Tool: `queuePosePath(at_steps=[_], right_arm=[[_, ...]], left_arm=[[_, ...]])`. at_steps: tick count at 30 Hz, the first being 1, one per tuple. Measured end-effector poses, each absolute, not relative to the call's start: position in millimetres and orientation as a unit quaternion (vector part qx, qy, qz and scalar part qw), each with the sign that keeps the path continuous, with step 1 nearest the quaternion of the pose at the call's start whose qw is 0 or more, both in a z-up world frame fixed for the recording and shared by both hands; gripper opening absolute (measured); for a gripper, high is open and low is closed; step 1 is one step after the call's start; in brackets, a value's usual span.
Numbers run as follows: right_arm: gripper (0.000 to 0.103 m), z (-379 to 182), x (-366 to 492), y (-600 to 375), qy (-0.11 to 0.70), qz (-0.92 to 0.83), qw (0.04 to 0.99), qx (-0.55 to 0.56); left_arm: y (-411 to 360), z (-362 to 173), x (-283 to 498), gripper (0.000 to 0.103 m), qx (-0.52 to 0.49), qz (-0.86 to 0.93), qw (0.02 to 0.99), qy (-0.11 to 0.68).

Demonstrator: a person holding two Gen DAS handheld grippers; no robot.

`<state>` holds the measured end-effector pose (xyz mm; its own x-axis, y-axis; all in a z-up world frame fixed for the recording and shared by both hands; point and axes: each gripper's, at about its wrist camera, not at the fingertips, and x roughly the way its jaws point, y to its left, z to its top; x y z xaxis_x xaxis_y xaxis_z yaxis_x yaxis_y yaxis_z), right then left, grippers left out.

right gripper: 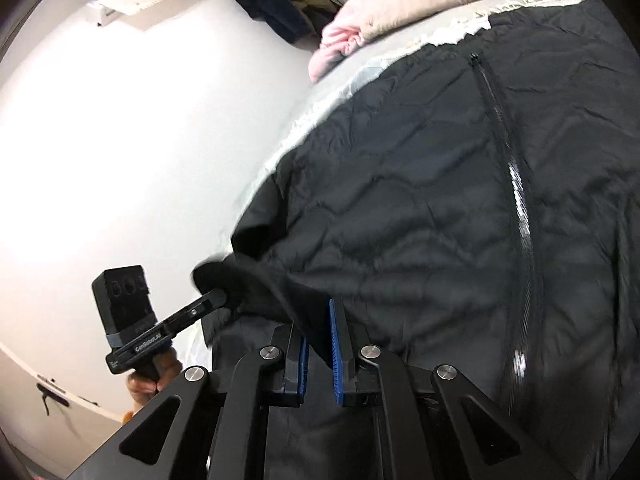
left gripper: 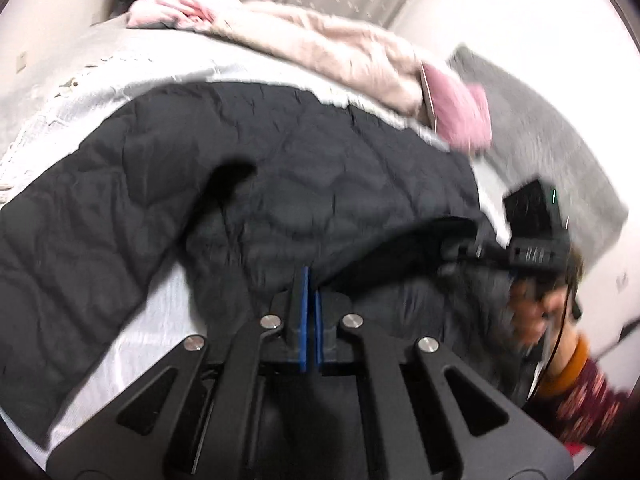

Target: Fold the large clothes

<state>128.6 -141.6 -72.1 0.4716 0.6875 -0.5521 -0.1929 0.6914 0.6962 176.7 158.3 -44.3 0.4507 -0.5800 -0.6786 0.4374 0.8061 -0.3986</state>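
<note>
A large black quilted jacket [left gripper: 320, 168] lies spread on a bed's pale sheet [left gripper: 100, 92]; in the right wrist view the jacket [right gripper: 420, 200] shows a long zipper [right gripper: 516, 200]. My left gripper [left gripper: 312, 284] is shut, its blue pads almost together on the jacket's near edge. From the right wrist view, the left gripper [right gripper: 220, 296] pinches a raised fold of that hem. My right gripper [right gripper: 318, 328] is shut on a flap of black fabric between its blue pads. The left wrist view has the right gripper [left gripper: 480, 248] at the right, clamped on the same lifted edge.
Beige and pink bedding [left gripper: 320, 52] is heaped along the bed's far side, with a pink piece [left gripper: 464, 116] at its end. A grey surface [left gripper: 540, 128] lies beyond the bed. Dark clothes [right gripper: 280, 0] hang on the white wall. A patterned sleeve [left gripper: 580, 396] enters at the lower right.
</note>
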Motion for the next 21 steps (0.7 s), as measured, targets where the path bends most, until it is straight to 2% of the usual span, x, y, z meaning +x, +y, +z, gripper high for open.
queuePosePath(at_steps=[4,6,7,8,9,10,11,12,17,19,21], right_arm=[[0.012,-83,112,-130,0.532,0.235,0.775,0.247],[0.013,-81,104,-130,0.543,0.215,0.779,0.228],[0.017,-75,100,-132,0.546,0.211,0.778,0.229],[0.027,-70,98,-135,0.544,0.213,0.778,0.232],[0.032,-63,94,-138,0.537,0.216,0.781,0.233],[0.042,-52,89,-140,0.523,0.220,0.791,0.227],[0.049,-44,86,-142,0.512,0.223,0.799,0.222],[0.050,-33,80,-144,0.492,0.228,0.812,0.215],[0.050,-18,79,-147,0.418,0.225,0.847,0.240],[0.050,-30,87,-138,0.429,0.215,0.845,0.237],[0.050,-46,95,-124,0.466,0.198,0.835,0.212]], left_arm=[[148,-72,160,0.004,0.015,-0.274,0.822,0.499],[146,-75,151,0.004,0.045,-0.253,0.818,0.515],[147,-71,147,0.004,0.053,-0.249,0.821,0.511],[148,-62,142,0.006,0.060,-0.244,0.829,0.500],[149,-56,139,0.013,0.061,-0.243,0.834,0.491],[152,-44,134,0.024,0.053,-0.247,0.844,0.474],[155,-38,131,0.029,0.045,-0.250,0.850,0.462],[157,-30,129,0.036,0.034,-0.252,0.857,0.447],[147,-8,140,0.038,-0.021,-0.262,0.877,0.402],[126,-19,147,0.038,-0.011,-0.267,0.866,0.423],[100,-43,150,0.038,0.049,-0.253,0.843,0.471]])
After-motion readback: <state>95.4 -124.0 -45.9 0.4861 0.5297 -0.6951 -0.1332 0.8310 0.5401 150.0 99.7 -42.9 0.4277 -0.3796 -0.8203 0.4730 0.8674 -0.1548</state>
